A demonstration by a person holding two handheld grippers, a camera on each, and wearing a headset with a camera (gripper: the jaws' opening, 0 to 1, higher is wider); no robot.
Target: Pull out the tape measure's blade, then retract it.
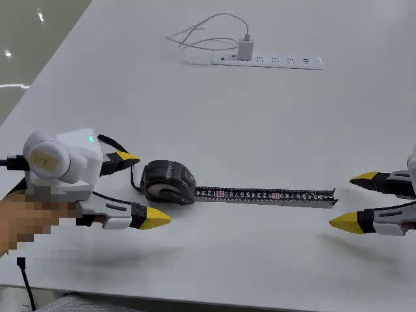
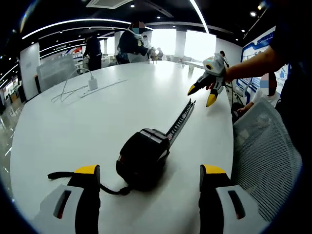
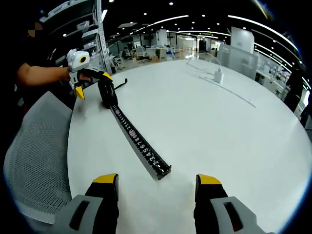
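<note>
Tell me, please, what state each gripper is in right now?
Left gripper: open, jaws either side of the tape case, not gripping it.
Right gripper: open, holding nothing, at the end of the blade.

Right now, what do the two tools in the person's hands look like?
Both the left gripper and the right gripper have white-and-grey bodies with two tapering jaws, black in the middle and ending in pointed yellow tips. A small green light glows on the left one's white housing, and a thin black cable runs from it. The person wears a dark sleeve.
</note>
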